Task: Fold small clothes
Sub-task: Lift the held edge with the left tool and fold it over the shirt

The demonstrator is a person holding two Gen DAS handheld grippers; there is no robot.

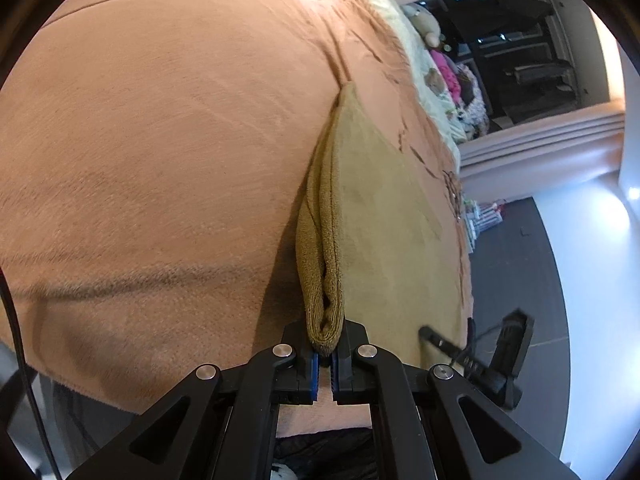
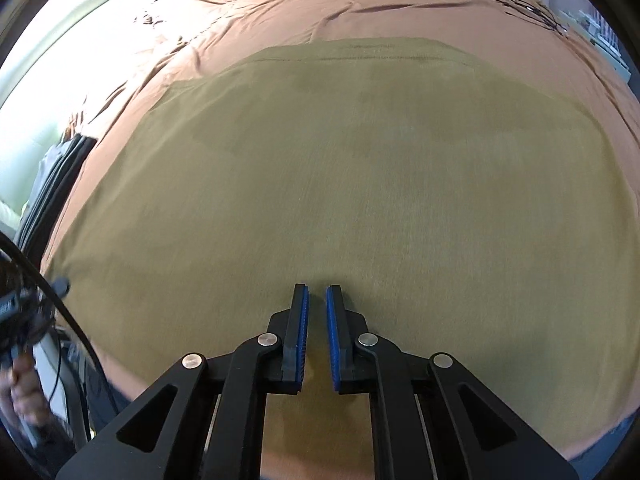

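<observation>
two hand-held grippers work over one olive-tan cloth (image 2: 360, 184) that lies on an orange-brown fleece blanket (image 1: 160, 140) covering a bed. the left gripper (image 1: 325, 350) is clamped on a bunched, doubled-over edge of the cloth, the thick fold squeezed between its blue pads (image 1: 315, 368) right at the fingertips, with the rolled hem running straight ahead of the fingers and the rest of the fabric spreading flat to the right of them. to the left of this gripper the blanket is bare and softly creased, and a thin black cable (image 1: 16, 340) hangs at the far left edge of the left wrist view. the right gripper (image 2: 317, 292) hovers low over the middle of the cloth with its fingers parted by a narrow gap and nothing between the blue pads (image 2: 334, 336); whether the fingertips actually touch the fabric is hard to say from this angle. ahead of the right gripper the cloth stretches out smooth and wide, its far hem straight against the blanket, with a darker patch across the far half that may be shadow or nap. beyond that hem the blanket is wrinkled, and a tangle of black thread or wire (image 2: 528, 10) sits far ahead and to the right. far to the left of the right gripper, blurred, the other handle and the person's hand (image 2: 24, 392) show at the frame edge. in the left wrist view a pale sheet (image 1: 424, 64) with soft toys lies well ahead and to the right.
</observation>
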